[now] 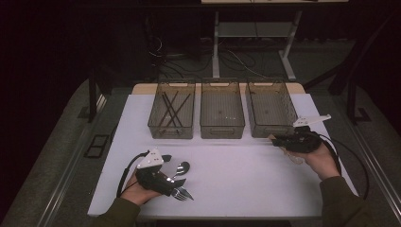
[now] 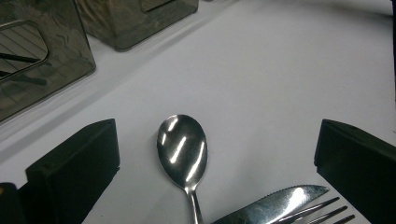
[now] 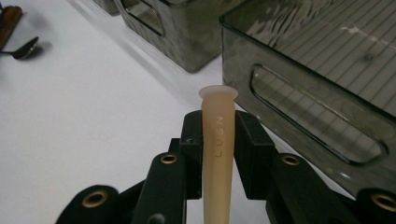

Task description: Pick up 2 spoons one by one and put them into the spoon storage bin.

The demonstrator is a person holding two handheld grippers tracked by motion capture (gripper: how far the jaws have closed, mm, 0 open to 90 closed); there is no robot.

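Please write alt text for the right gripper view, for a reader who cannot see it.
The right gripper has its black jaws shut on a beige handle that points toward a smoky clear bin on the white table. A second bin stands to the left of the first, and a spoon lies far off at the upper left.

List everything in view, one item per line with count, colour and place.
bins: three, smoky clear, in a row at the table's far edge
sticks: several, dark, in the left bin
spoon: one, silver, between the left gripper's open jaws
knife: one, silver, beside the spoon
fork: one, silver, beside the knife
handle: one, beige, clamped in the right gripper
table: one, white
left gripper: black, front left
right gripper: black, by the right bin
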